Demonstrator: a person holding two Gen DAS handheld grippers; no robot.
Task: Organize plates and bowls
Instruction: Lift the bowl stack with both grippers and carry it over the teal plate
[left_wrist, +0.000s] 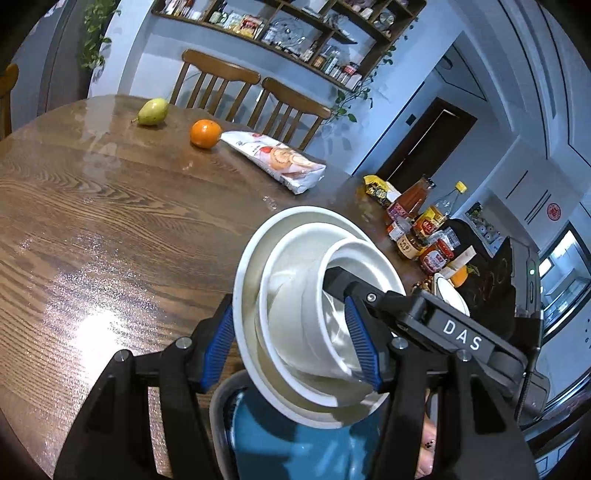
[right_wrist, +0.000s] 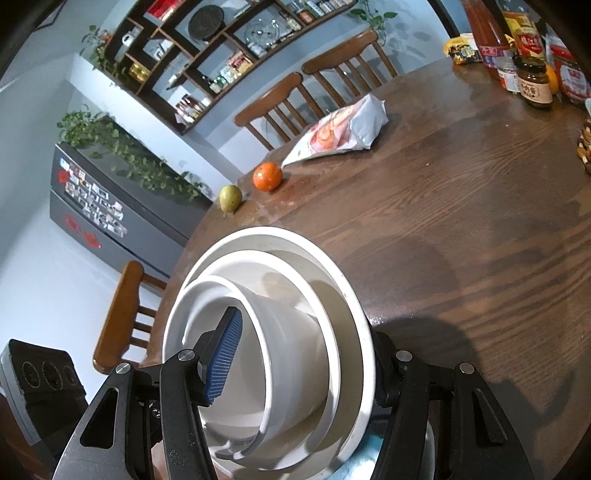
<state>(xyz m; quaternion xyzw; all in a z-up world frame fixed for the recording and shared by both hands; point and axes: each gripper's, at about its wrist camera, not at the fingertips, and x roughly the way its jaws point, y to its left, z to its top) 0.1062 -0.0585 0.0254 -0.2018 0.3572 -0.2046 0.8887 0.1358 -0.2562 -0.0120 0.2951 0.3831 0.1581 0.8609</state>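
The bowls (left_wrist: 317, 314), three white ones nested, sit tilted above a blue plate (left_wrist: 280, 443) at the near edge of the wooden table (left_wrist: 110, 221). We grasp the stack from both sides: the left gripper (left_wrist: 291, 350) clamps its rim walls, and the right gripper (right_wrist: 299, 354) pinches the opposite side. The stack's axis leans, mouths facing the right gripper. We judge it mid-placement; next, level it and lower onto the plate.
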